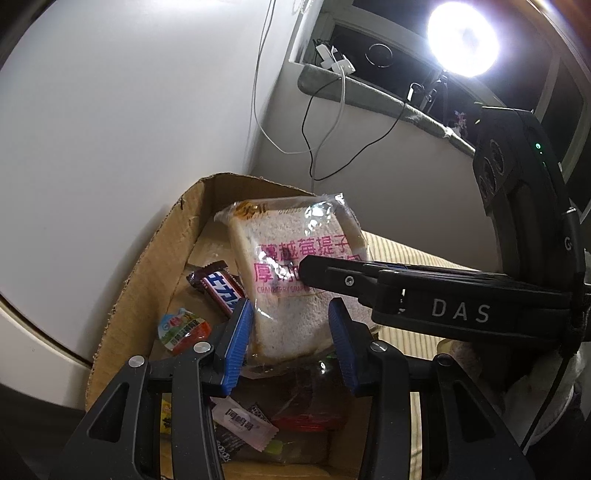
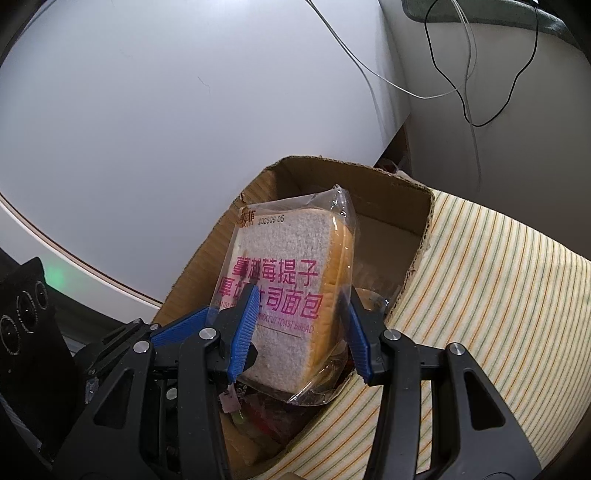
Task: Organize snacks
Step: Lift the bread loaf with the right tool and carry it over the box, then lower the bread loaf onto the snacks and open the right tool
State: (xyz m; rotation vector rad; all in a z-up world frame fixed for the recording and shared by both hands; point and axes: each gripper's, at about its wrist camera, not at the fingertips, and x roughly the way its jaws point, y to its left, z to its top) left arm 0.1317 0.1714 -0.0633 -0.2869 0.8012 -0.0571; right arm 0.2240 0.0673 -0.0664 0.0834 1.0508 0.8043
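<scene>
A clear-wrapped slice of toast bread with pink lettering (image 1: 295, 273) stands upright in an open cardboard box (image 1: 147, 280). My right gripper (image 2: 299, 332) has its blue pads on both sides of the bread (image 2: 284, 295) and is shut on it. In the left wrist view the right gripper's black fingers (image 1: 332, 277) cross in front of the bread. My left gripper (image 1: 291, 343) is open, its blue pads either side of the bread's lower edge with gaps. The left gripper's blue pad (image 2: 181, 325) shows at the lower left of the right wrist view.
In the box lie a brown chocolate bar (image 1: 218, 288), a jelly cup (image 1: 184, 328), a small white sachet (image 1: 243, 424) and other wrapped snacks. The box (image 2: 417, 236) sits on a striped cloth (image 2: 480, 295) beside a white wall. Cables (image 1: 325, 122) hang behind; a bright lamp (image 1: 463, 35) shines at upper right.
</scene>
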